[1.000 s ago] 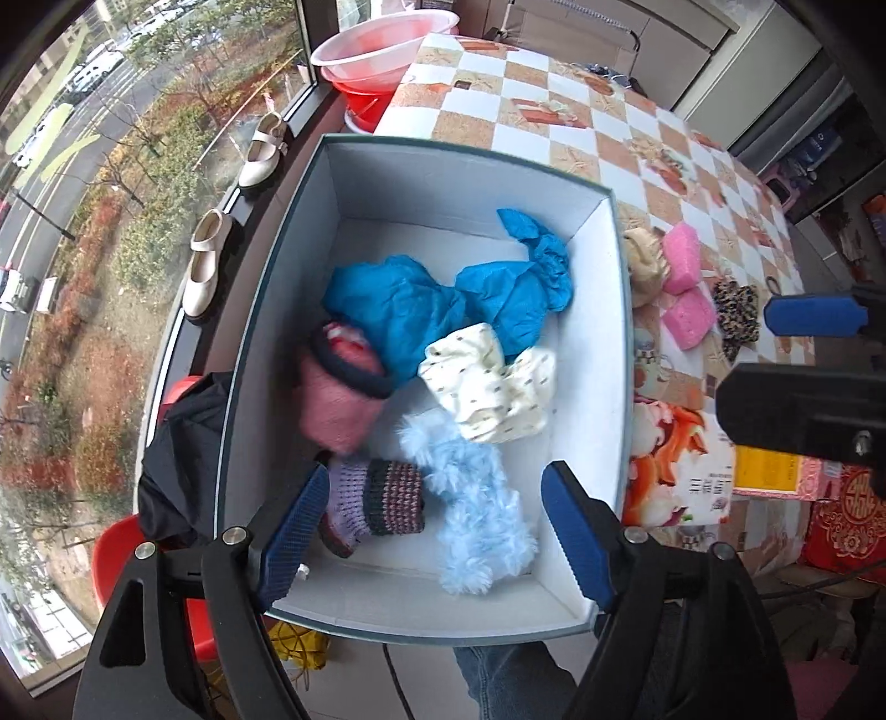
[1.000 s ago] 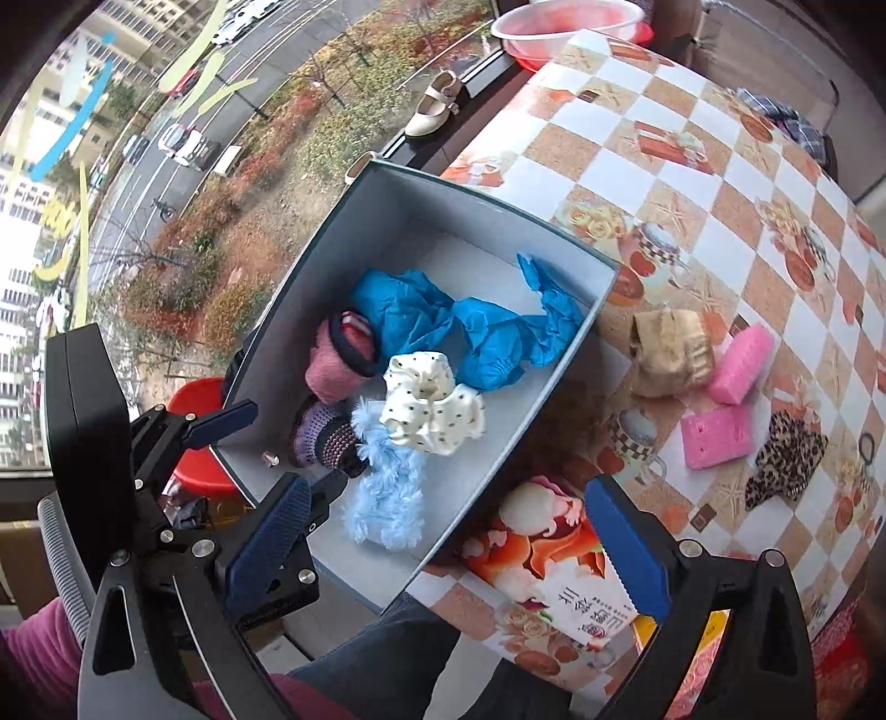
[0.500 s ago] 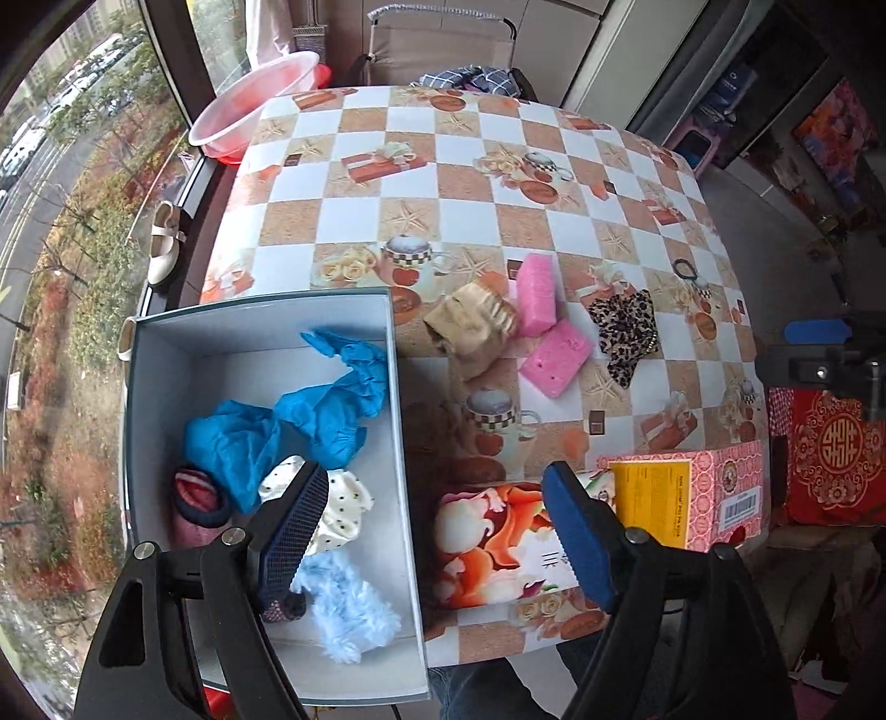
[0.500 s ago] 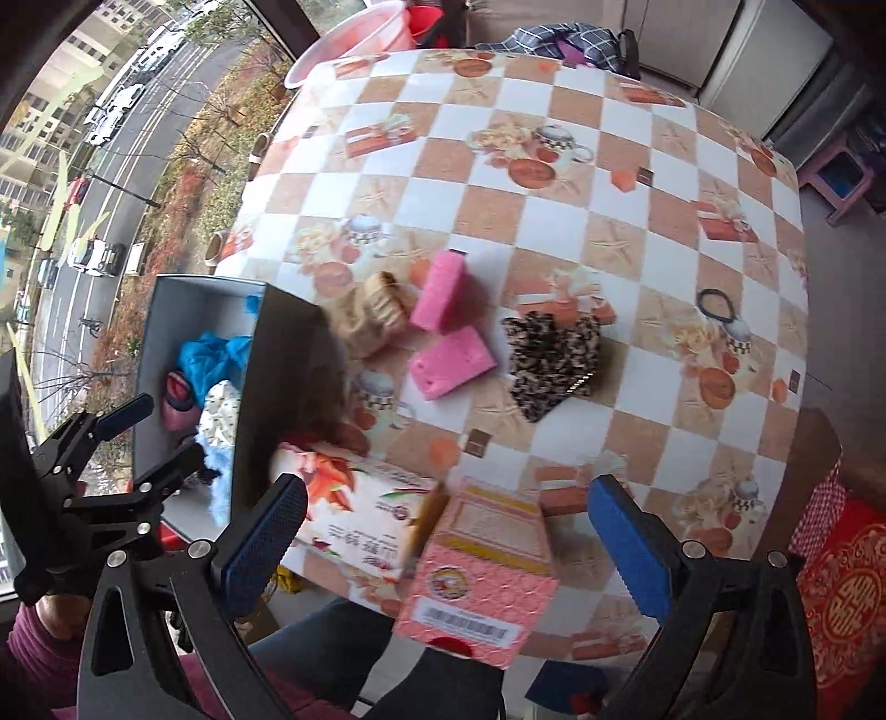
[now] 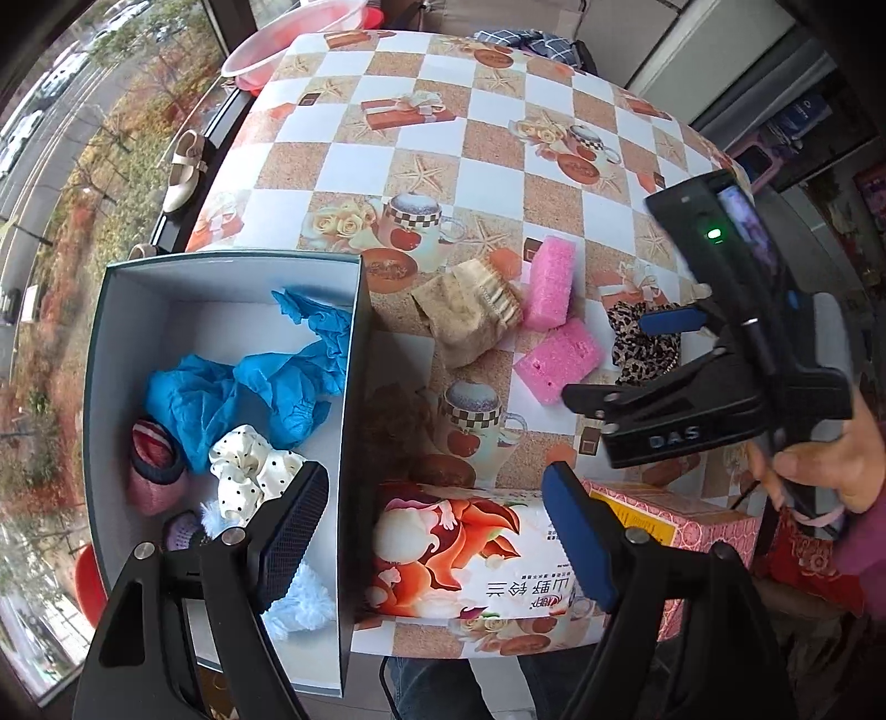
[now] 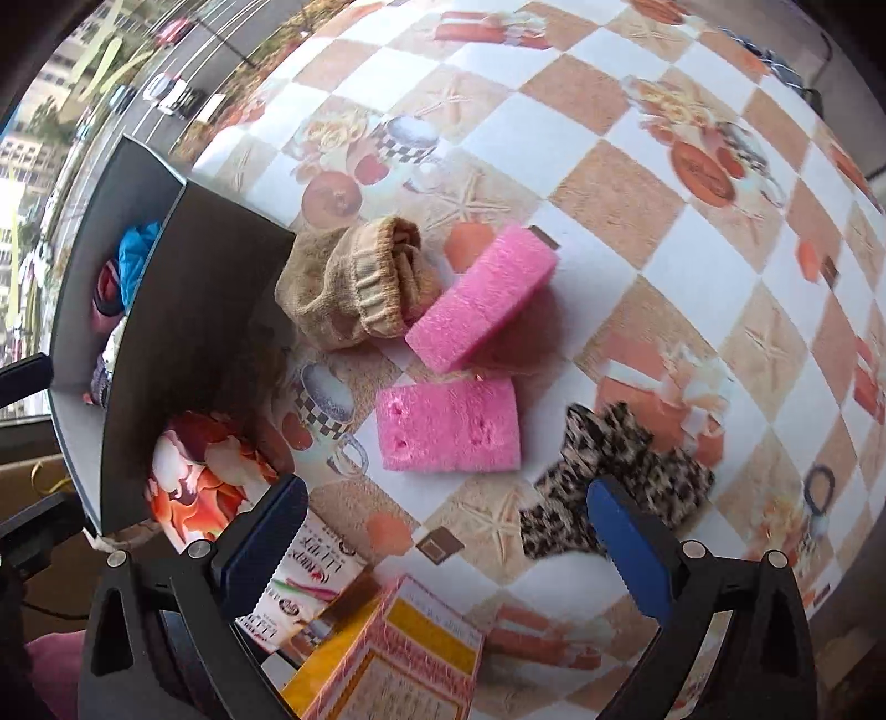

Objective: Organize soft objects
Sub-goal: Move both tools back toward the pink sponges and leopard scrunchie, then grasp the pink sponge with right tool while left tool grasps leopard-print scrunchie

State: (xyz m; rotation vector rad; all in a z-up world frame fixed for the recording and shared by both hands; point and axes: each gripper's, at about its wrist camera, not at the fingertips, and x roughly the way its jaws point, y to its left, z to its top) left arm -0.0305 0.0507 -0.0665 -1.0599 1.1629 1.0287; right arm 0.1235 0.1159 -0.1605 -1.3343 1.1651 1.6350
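A table covered by a checkered oilcloth (image 5: 487, 138) printed with cups, starfish and gift boxes is set against a large window (image 5: 72, 166), through which daylight, a street with cars and reddish shrubs are seen far below. Pale cabinet panels (image 5: 653, 33) are seen beyond the table's far edge.
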